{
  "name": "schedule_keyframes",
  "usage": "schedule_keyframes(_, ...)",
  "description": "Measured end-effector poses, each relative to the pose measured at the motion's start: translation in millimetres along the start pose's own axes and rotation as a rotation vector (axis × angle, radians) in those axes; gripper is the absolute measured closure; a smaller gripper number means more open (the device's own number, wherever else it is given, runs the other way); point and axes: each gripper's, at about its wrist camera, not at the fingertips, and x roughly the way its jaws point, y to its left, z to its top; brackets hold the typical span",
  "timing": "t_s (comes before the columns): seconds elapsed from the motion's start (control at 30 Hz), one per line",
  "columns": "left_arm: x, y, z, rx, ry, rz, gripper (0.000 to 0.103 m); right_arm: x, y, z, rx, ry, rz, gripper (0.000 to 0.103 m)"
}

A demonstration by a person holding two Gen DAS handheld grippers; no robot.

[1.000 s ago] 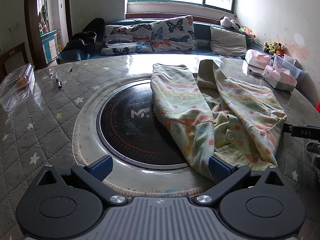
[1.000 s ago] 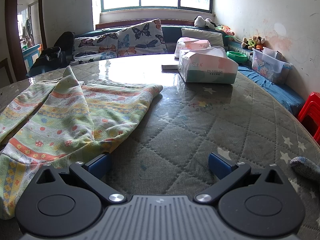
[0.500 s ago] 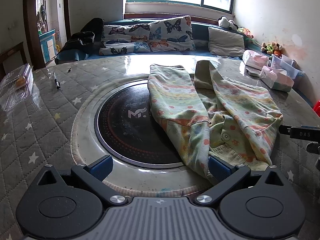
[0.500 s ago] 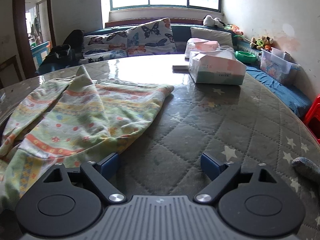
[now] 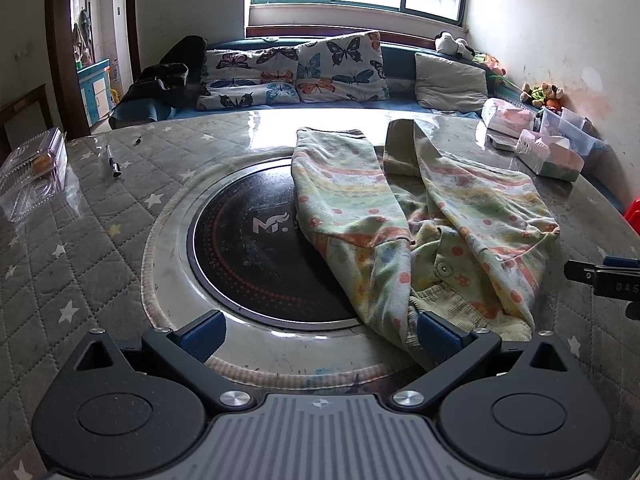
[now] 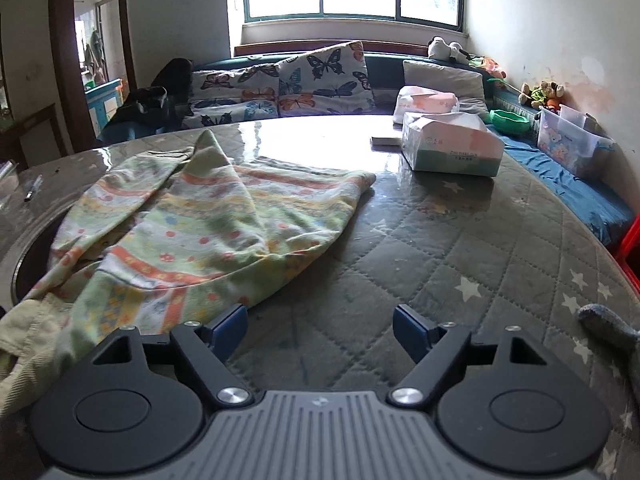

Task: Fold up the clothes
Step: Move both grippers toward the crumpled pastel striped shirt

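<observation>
The patterned garment (image 5: 420, 216) lies crumpled on the quilted round table (image 5: 80, 248), ahead of the spread left gripper (image 5: 320, 336), touching its right finger. The right gripper (image 6: 320, 330), empty, is closing beside the hem. A cushioned window bench (image 6: 304, 80) lies beyond.

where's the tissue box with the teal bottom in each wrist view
Left wrist: the tissue box sits far right, on the table's far edge, beyond the patterned garment.
Right wrist: the tissue box sits upper centre-right, larger, right of the garment.
Shared landmark: the butterfly cushions under the window.
</observation>
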Motion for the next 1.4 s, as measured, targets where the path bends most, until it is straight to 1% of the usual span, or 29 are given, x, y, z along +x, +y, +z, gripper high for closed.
schedule_keyframes(0.2,-3.2,-1.0,-1.9,0.0,0.0,0.001,0.0,-16.9,8.2,-4.2,-0.011,-0.019,0.016,0.022)
schedule_keyframes(0.37,-6.5,-3.8,-5.3,0.004,0.0,-0.003,0.0,-25.3,15.0,-8.7,-0.023,-0.017,0.03,0.023)
schedule_keyframes(0.67,-12.1,-6.5,-12.4,0.016,0.006,-0.004,0.0,-37.0,26.6,-14.0,-0.048,-0.016,0.069,0.03)
schedule_keyframes(0.87,-12.2,-7.3,-14.6,0.019,0.019,0.001,0.0,-39.6,32.8,-12.8,-0.063,-0.01,0.097,0.034)
schedule_keyframes(0.93,-12.3,-7.5,-14.1,0.021,0.02,0.0,0.0,-39.1,34.9,-11.8,-0.068,-0.005,0.106,0.038)
schedule_keyframes(1.4,-11.1,-5.2,-3.3,0.023,0.012,-0.006,0.0,-36.0,47.5,-3.4,-0.103,0.0,0.127,0.041)
